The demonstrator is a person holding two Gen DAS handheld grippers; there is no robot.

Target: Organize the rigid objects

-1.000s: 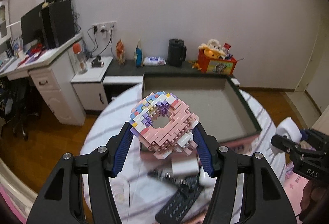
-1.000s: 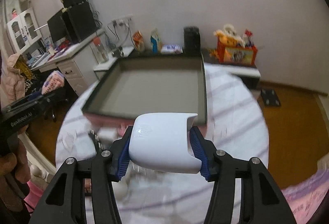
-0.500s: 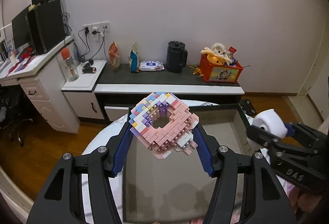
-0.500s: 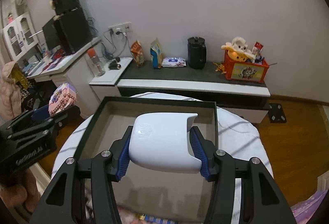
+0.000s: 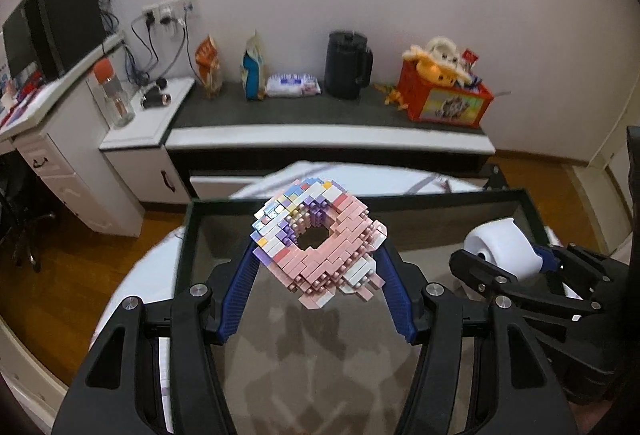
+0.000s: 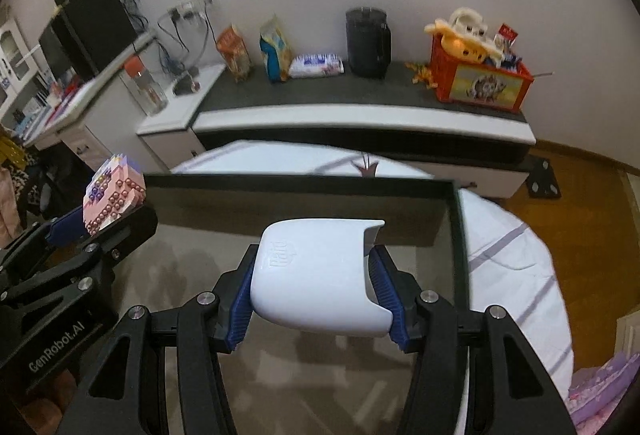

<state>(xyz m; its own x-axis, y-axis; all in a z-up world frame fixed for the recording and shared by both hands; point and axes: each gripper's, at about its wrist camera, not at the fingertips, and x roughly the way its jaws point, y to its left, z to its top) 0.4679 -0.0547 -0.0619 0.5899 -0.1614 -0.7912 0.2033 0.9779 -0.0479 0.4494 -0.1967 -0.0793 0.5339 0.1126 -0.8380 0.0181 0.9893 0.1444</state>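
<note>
Left tongs [image 5: 318,267] pinch the brick ring [image 5: 316,235]; right tongs [image 6: 320,287] pinch the white device [image 6: 320,275]. Both hang over the empty tray [image 6: 458,235] below them; neither is set down yet.

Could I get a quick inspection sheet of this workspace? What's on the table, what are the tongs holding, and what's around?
Surface: round table under a pale striped cloth, bearing a shallow dark tray.
Job's things: pink brick ring; white plastic device; both above the tray.
Clutter: nothing seen in the tray.
Grippers: left tongs shut on the ring; right tongs shut on the device.
Cables: plugged into the wall sockets.
Surroundings: low cabinet, black kettle, red toy box.
</note>
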